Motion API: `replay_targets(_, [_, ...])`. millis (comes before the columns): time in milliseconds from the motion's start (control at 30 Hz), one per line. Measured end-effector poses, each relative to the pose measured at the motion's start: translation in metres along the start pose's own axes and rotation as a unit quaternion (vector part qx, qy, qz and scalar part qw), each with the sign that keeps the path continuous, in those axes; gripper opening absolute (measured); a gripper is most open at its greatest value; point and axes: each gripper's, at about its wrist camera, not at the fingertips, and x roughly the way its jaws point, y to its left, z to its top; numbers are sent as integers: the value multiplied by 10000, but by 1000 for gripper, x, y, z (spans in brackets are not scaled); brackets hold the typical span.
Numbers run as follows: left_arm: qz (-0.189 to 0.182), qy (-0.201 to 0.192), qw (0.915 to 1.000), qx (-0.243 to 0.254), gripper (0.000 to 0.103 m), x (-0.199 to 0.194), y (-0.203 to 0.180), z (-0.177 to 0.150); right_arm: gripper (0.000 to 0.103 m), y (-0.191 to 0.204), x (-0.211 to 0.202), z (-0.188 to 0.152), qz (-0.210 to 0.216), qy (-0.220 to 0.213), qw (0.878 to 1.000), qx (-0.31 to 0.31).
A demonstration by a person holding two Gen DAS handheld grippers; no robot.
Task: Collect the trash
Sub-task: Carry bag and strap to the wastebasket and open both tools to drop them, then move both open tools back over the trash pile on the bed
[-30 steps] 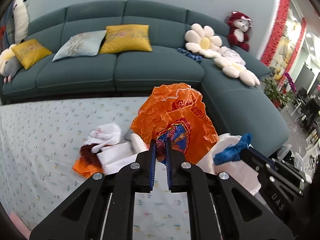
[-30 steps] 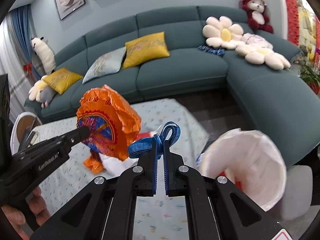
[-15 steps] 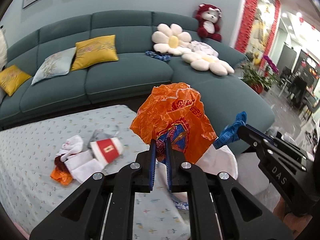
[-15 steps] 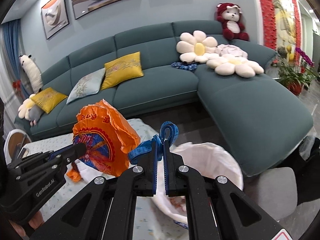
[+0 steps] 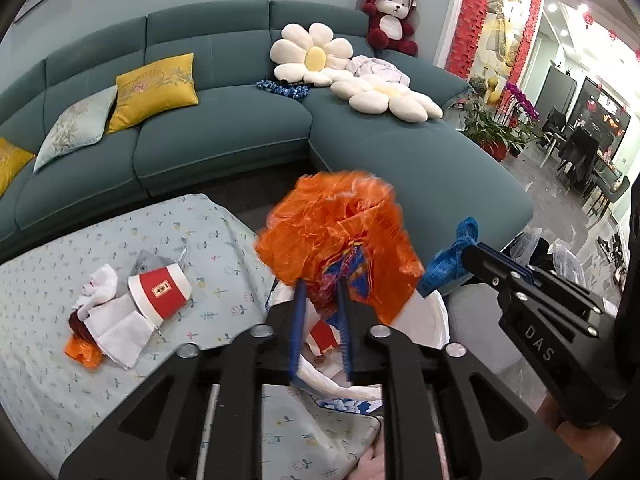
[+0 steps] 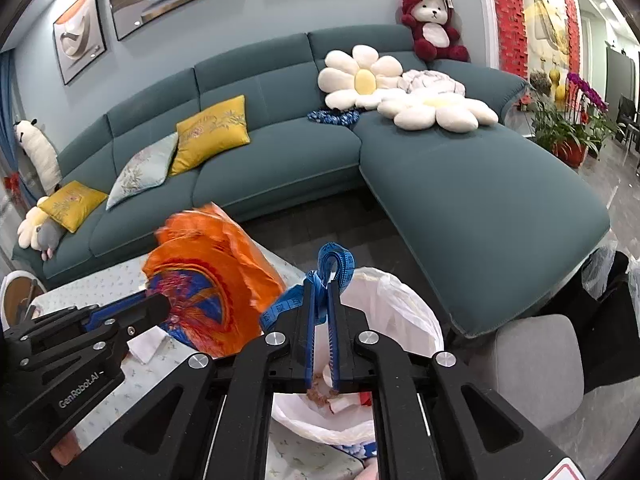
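**Orange bag and blue tape over the lined bin**

The left gripper (image 5: 320, 284) reads "GenRobot.AI" on its side in the right wrist view; the right gripper (image 6: 322, 284) bears "DAS" in the left wrist view. The left jaws have just been opening, and the crumpled orange plastic bag (image 5: 336, 232), blurred, sits between the parted pads above the white-lined trash bin (image 6: 400, 300). The right jaws are narrow, pinching a blue measuring tape (image 6: 334, 264) with printed numerals, also above the bin.

On the bench (image 5: 48, 380), covered in a pale floral cloth, lie a red paper cup (image 5: 160, 290), white tissues (image 5: 116, 324) and an orange scrap (image 5: 82, 354). Behind stands a teal sofa (image 6: 460, 184) with yellow cushions (image 6: 210, 134), flower pillows (image 6: 362, 76) and a red plush bear (image 6: 432, 26).
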Motion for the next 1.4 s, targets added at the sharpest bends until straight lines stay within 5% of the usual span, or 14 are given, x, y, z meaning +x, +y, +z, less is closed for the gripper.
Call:
replay_targets(100, [64, -4, 10000, -31, 42, 4, -1, -1, 13, -2, 2, -2, -73, -5, 10000, -26])
replay_targets(700, [377, -103, 9985, -395, 62, -10, 32, -8, 40, 34, -9, -3, 157, -132, 9996, -168])
replay_targets(1400, [1131, -20, 9830, -1447, 73, -36, 186, -58, 52, 166, 20, -38, 610, 403, 9940, -809])
